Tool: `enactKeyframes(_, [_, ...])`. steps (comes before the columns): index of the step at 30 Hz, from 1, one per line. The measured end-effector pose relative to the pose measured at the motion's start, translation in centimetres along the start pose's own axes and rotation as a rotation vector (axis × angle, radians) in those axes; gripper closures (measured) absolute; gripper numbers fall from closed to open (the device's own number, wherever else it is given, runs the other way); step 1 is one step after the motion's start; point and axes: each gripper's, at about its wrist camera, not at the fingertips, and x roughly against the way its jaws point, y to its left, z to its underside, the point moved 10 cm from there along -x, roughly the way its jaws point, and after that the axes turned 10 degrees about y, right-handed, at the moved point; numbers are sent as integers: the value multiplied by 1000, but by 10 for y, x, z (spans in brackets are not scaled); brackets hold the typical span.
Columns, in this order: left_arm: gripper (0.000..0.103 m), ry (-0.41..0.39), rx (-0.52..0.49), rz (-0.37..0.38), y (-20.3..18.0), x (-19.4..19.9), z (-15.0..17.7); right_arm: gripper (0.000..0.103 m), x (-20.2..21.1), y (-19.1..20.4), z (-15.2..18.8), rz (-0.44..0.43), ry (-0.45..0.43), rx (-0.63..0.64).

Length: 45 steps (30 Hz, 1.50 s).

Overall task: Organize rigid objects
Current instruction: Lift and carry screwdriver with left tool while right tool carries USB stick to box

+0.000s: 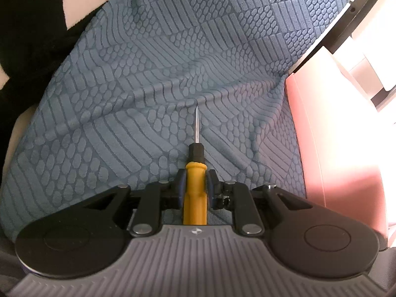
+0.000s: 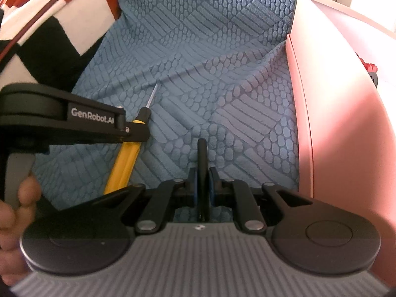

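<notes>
My left gripper (image 1: pixel 194 190) is clamped on a yellow-handled screwdriver (image 1: pixel 195 193) — its blue pads press the handle from both sides, and the black collar and thin metal shaft run straight ahead of the fingertips, the tip down near a fold in the blue textured cloth (image 1: pixel 148 74) that fills the space in front of me. The rear of the handle reaches back toward the gripper body. My right gripper (image 2: pixel 202 177) is closed on a slim black object (image 2: pixel 201 153) that stands edge-on between its pads; a rounded end pokes out ahead of the fingertips, and I cannot tell what the thing is. From the right wrist view, the left gripper sits just off to the left and slightly ahead, with the screwdriver angling forward out of its jaws over the same cloth; the fingers of my left hand (image 2: pixel 14 212) wrap its grey handle at the near left edge. To the right of both grippers rises the pale pink wall of a box (image 2: pixel 334 123), beside the cloth's edge. A black, white and red patterned fabric (image 2: pixel 49 24) lies to the far left ahead of me.
</notes>
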Motion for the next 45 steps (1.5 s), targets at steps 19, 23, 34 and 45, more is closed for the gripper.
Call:
enactKeyframes(19, [84, 19, 11, 49, -1, 9, 2, 91, 4, -1, -3, 0, -40, -23])
enactKeyframes(23, [84, -8, 14, 39, 0, 18, 2, 91, 18, -8, -7, -9, -64, -69])
enactKeyframes(34, [84, -54, 22, 103, -7, 51, 6, 91, 66, -1, -19, 8, -123, -76])
enactKeyframes(45, [84, -154, -6, 123, -18, 109, 5, 91, 124, 7, -31, 17, -218, -60])
